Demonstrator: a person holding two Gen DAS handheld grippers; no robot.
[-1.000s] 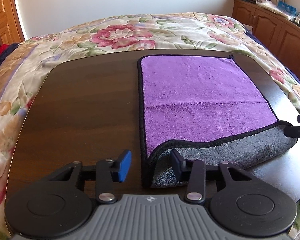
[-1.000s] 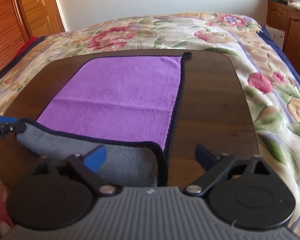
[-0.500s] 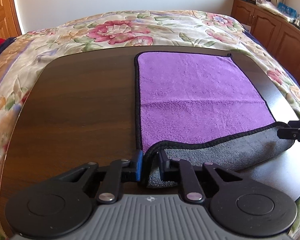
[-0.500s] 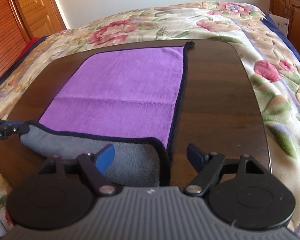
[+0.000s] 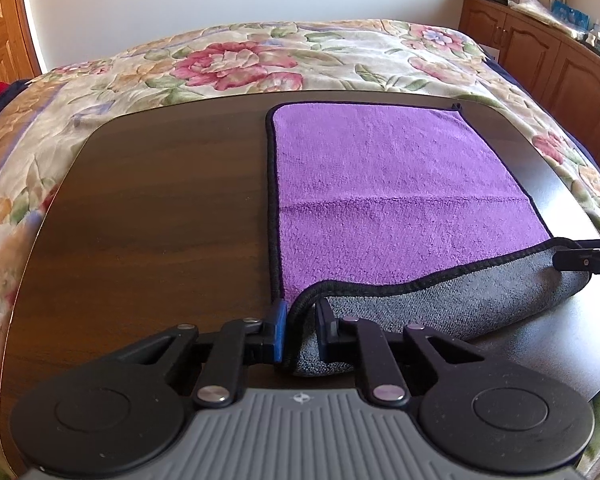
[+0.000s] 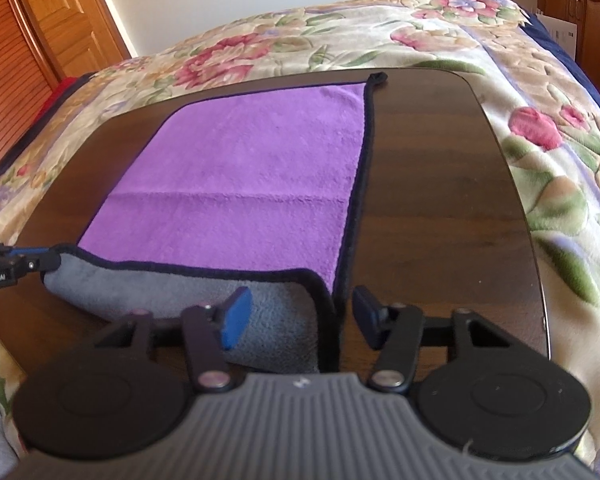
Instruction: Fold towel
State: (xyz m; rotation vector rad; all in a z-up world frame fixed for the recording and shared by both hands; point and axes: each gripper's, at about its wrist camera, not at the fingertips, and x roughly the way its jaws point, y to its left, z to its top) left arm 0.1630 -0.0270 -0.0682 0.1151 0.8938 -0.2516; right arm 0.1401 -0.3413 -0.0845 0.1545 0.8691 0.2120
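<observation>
left gripper [image 5: 300, 330] on towel [image 5: 400, 188] corner

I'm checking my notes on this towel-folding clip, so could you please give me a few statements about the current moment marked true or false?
1. The left gripper has its fingers closed on the near left corner of the towel. True.
2. The right gripper is clamped shut on the towel's near right corner. False: its fingers stand apart on either side of that corner, not pinching it.
3. The towel's near edge is turned over, showing a grey underside. True.
4. The towel lies directly on the floral bedspread. False: it lies on a dark wooden table that sits over the bedspread.
5. The towel's upper face is green. False: it is purple with a black border.
</observation>
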